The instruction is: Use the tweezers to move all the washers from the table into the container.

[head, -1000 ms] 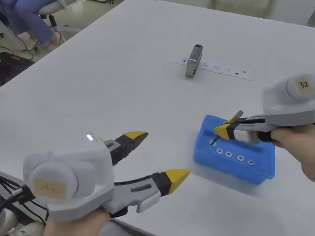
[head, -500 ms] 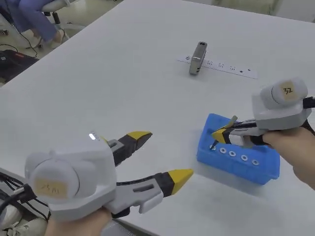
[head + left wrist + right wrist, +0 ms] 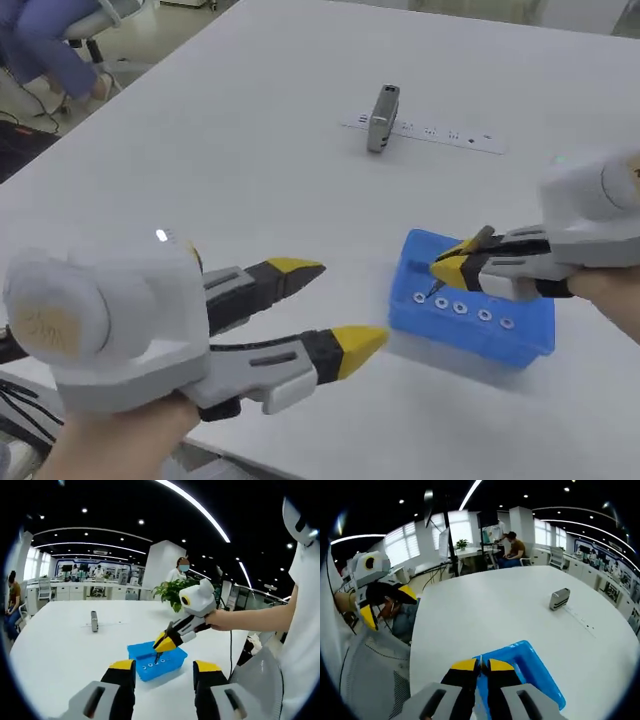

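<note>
Nearest the person, the left gripper (image 3: 333, 304) hovers above the bare white table (image 3: 250, 160) with its yellow-tipped jaws spread wide and nothing between them; it has no part in the work at this moment.

Just past it, the right gripper (image 3: 447, 268) has its jaws pressed together on the slim grey metal tweezers (image 3: 480, 239), whose dark points dip down into the left end of the blue rectangular plastic container (image 3: 465, 345). This looks like the drop-off step: the points are inside the container's walls, just beside the end of a row of small silver ring washers (image 3: 460, 308) lying on its floor. Whether a washer is pinched in the points is too small to tell. The row holds perhaps five washers, spaced apart along the floor.

If a washer is held, the next move calls for easing the squeeze so that it falls free, then lifting the tweezers straight up clear of the rim. No washer can be made out on the table, so the task seems near its end.

Farther off, well apart from the container, an upright grey metal block (image 3: 381, 105) stands at one end of a flat white power strip (image 3: 450, 137).
</note>
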`<state>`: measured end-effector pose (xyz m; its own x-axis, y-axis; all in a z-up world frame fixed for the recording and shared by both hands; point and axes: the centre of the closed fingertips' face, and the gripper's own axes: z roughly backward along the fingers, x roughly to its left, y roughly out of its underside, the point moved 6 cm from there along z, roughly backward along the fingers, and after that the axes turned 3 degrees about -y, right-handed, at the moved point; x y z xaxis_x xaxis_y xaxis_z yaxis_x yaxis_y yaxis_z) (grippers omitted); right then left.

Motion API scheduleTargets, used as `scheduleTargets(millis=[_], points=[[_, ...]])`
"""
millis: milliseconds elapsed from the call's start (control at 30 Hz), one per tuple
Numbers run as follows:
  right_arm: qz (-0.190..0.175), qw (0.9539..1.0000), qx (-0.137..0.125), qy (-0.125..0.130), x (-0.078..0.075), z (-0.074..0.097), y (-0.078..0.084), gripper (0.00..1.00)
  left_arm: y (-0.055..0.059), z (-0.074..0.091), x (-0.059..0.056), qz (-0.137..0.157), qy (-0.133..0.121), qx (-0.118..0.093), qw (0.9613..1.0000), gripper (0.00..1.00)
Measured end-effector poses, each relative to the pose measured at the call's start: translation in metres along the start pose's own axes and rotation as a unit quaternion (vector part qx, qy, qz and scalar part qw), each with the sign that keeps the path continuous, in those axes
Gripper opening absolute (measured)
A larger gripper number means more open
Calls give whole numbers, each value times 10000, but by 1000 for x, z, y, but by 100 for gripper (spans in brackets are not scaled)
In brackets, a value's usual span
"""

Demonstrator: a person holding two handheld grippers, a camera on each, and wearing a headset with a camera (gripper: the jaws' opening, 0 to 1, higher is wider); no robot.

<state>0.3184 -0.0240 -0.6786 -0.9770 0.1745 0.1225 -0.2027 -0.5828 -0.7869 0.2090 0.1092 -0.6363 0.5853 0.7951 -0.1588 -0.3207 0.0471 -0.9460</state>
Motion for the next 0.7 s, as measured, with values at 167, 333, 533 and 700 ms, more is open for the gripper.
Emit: scheduleTargets(millis=[167, 333, 533, 700], points=[[330, 9971, 317, -616, 33, 13, 15, 3, -9, -13, -20, -565, 1166, 713, 9890, 12], [665, 9919, 704, -818, 50, 16, 36, 3, -7, -31, -36, -758, 1822, 1184, 9731, 0], [858, 9865, 1014, -959, 64, 14, 56, 3, -1, -55, -55, -1254, 2240, 1651, 9523, 0], [979, 9826, 1124, -1104, 74, 12, 62, 3, -2, -71, -68, -1530, 2543, 1762, 9385, 6]])
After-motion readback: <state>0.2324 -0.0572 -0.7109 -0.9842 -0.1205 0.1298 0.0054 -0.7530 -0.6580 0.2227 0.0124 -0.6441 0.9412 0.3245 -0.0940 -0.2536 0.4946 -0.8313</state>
